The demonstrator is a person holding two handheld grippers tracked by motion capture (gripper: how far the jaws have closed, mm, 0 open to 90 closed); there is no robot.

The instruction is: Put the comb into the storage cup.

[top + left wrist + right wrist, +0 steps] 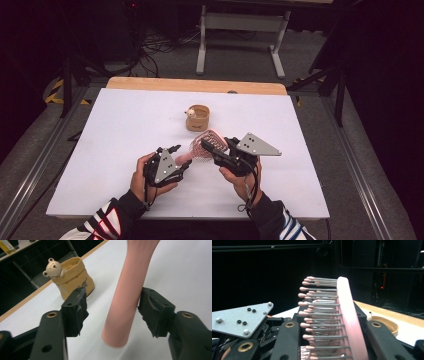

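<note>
A pink hairbrush [197,152] is held just above the white table [115,135]. My right gripper [212,146] is shut on its head: in the right gripper view the bristles and pink back [344,315] stand between the jaws of the right gripper [329,322]. My left gripper [181,157] is open around the handle [127,297]. In the left gripper view the left gripper [112,307] has one jaw close against the handle and the other a little apart from it.
A tan pouch-shaped holder with a small bear on its rim [198,118] stands just beyond the brush, also in the left gripper view as the holder [75,280]. A wooden strip [195,85] borders the table's far edge; a metal frame stands on the floor behind.
</note>
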